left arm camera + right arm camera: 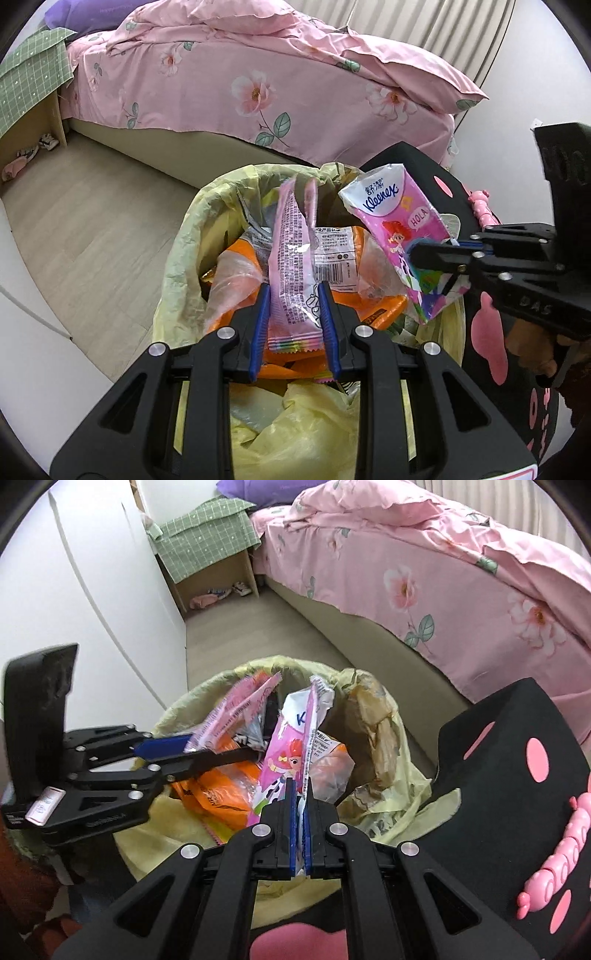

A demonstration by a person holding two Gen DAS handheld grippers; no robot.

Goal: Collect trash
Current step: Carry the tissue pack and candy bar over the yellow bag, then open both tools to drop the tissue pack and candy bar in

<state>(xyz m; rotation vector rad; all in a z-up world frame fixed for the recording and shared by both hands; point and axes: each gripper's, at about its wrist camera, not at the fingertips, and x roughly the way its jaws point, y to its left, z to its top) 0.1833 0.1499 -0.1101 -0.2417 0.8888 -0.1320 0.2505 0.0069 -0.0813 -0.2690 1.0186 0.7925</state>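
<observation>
left wrist view: the left gripper (293,291) has its jaws pinching a pink snack wrapper (291,266), held upright over the bin (177,258) lined with a pale yellow bag. the bin already holds orange packets and clear plastic. to the right, the right gripper (436,258) is clamped on a tissue pack (399,225) that hangs above the bin's far edge. the pack reads "kleenex" with chinese characters above it and a speech bubble saying "hola". the wrapper carries dense small print, too fine to read, and a barcode label lies behind it.

right wrist view: the right gripper (300,786) has its jaws pressed together on the thin edge of the tissue pack (291,753), only a "k" showing. the left gripper (207,753) comes in from the left with the wrapper (236,709).

judgement: this is the drop step. both pieces sit above the opening, so next each jaw should open to let them fall inside.
</observation>
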